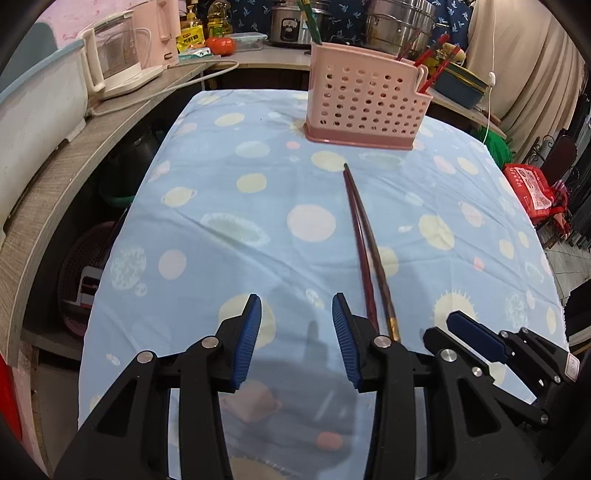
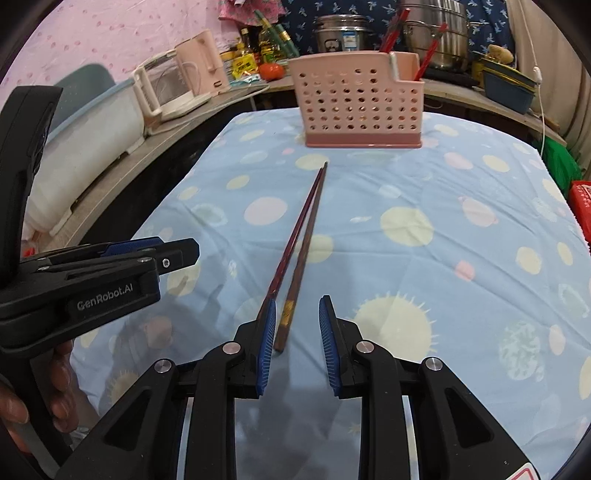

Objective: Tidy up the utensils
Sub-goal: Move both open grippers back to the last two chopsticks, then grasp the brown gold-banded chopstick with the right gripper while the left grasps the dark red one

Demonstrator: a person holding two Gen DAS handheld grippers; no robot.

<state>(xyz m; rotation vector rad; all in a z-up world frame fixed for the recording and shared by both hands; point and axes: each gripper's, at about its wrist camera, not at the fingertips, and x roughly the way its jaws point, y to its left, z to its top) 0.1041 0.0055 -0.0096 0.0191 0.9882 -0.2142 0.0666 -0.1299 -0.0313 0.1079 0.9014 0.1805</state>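
Observation:
A pair of dark red chopsticks [image 1: 364,236] lies on the blue spotted cloth, tips pointing at a pink perforated utensil holder [image 1: 364,105] at the far end. The holder [image 2: 360,107] has red chopsticks standing in its right compartment. My left gripper [image 1: 296,334] is open and empty, just left of the chopsticks' thick ends. My right gripper [image 2: 297,341] is open, with the thick ends of the chopsticks [image 2: 299,243] lying between its jaws near the left finger. Each gripper shows at the edge of the other's view.
A counter runs along the left with a white tub [image 1: 37,110], a glass kettle [image 1: 118,55] and a pink appliance. Pots [image 1: 399,22], bottles and a tomato stand behind the holder. The cloth's edges [image 1: 110,266] drop off left and right.

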